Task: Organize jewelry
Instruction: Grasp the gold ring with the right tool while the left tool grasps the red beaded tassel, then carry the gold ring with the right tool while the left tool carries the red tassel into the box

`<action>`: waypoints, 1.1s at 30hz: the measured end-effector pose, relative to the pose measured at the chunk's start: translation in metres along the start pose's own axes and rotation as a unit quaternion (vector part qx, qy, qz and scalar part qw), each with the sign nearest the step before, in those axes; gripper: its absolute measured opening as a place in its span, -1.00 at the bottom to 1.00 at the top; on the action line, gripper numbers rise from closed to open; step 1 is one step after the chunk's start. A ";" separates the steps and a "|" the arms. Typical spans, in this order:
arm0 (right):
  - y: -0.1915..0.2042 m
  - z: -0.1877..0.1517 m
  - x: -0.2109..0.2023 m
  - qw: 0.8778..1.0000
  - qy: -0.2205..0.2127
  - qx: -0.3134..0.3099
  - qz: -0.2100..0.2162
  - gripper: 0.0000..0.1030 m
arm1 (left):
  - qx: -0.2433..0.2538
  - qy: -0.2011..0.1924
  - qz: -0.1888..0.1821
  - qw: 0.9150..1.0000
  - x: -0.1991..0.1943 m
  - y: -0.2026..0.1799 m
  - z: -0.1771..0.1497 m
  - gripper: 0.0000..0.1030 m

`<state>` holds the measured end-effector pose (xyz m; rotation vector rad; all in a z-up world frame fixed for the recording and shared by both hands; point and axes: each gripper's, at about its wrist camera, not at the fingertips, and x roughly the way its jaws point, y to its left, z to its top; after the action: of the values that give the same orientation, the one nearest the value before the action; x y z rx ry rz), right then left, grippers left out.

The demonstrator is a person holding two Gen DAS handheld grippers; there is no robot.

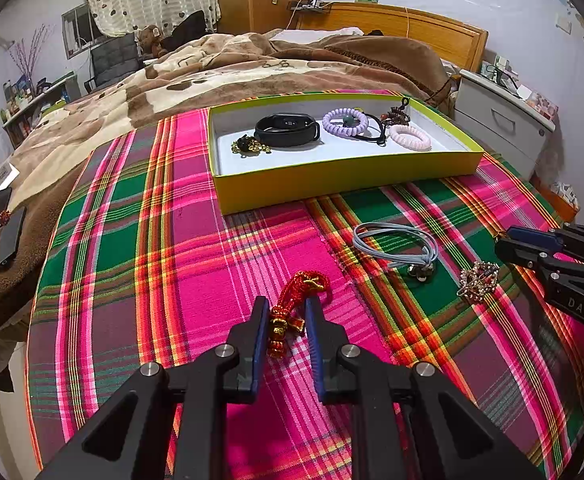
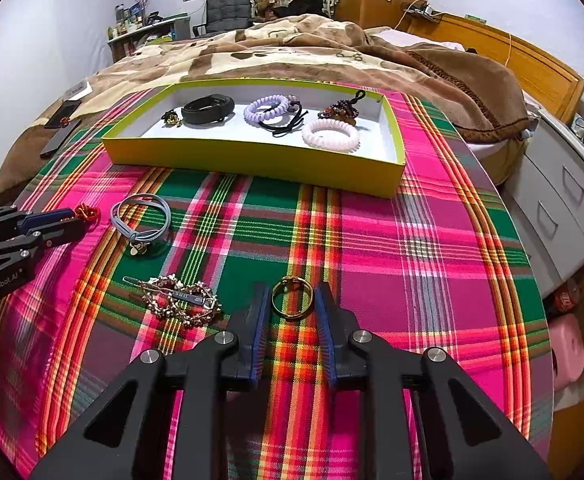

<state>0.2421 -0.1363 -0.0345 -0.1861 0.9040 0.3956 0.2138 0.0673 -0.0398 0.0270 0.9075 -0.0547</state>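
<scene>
A yellow box [image 1: 332, 182] with a white floor sits at the far side of the plaid cloth; it also shows in the right wrist view [image 2: 251, 162]. It holds a black band [image 1: 287, 130], a purple coil tie [image 1: 348, 122], a pink coil tie [image 2: 330, 135] and other pieces. My left gripper [image 1: 285, 308] is open around a red knotted cord charm [image 1: 292, 306] lying on the cloth. My right gripper [image 2: 292, 298] is open around a gold ring [image 2: 292, 297] on the cloth. A grey hair tie [image 2: 141, 218] and a beaded hair clip [image 2: 179, 300] lie between the grippers.
The plaid cloth [image 2: 412, 260] covers a round surface beside a bed with a brown blanket [image 1: 211, 68]. Two phones [image 1: 3, 224] lie on the blanket at the left. A white drawer unit [image 2: 564, 200] stands at the right.
</scene>
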 end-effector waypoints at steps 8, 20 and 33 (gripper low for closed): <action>-0.003 -0.012 -0.018 1.000 -0.013 0.017 0.016 -0.55 | -0.009 -0.006 -0.025 1.000 -0.013 -0.002 -0.010 -0.80; -0.003 -0.023 -0.040 0.999 -0.027 0.029 0.025 -0.55 | -0.016 -0.024 -0.046 0.999 -0.038 -0.011 -0.026 -0.81; -0.005 -0.015 -0.062 0.997 -0.059 0.041 0.036 -0.55 | -0.031 -0.064 -0.060 0.996 -0.069 -0.015 -0.016 -0.81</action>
<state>0.1989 -0.1611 0.0054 -0.0549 0.8107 0.4312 0.1577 0.0555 0.0042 -0.0879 0.7810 -0.1384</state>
